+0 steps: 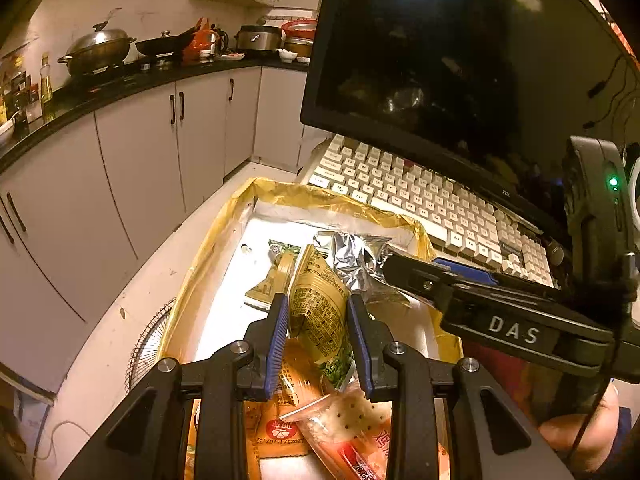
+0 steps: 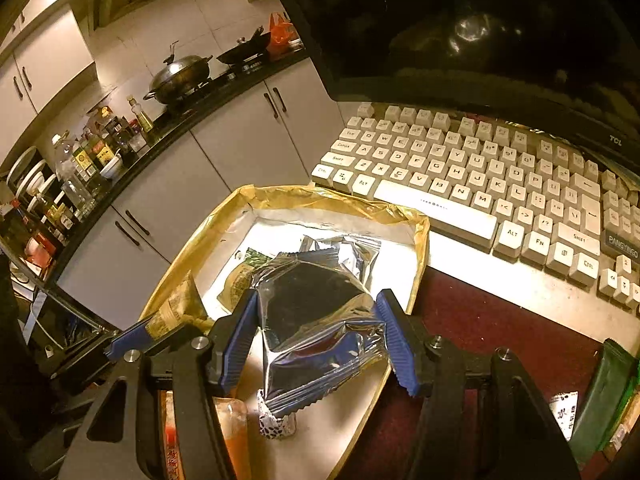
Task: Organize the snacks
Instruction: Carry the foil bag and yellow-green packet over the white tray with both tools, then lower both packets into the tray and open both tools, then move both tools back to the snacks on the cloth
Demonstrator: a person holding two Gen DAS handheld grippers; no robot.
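Two packets hang over the box [image 1: 224, 240], one in each gripper. On the left, the left gripper [image 1: 318, 320] has its blue ribbed fingers [image 1: 278, 344] clenched on a tan printed packet [image 1: 320, 312], which stands upright between them above other snacks. It tilts downward into the yellow-lined box, which sits on the bench [image 2: 500, 320] before a keyboard [image 2: 480, 176]. On the right, the right gripper [image 2: 316, 336] angles down likewise, fingers [image 2: 240, 340] grasping a crinkled silver foil pouch [image 2: 316, 320] by its sides.
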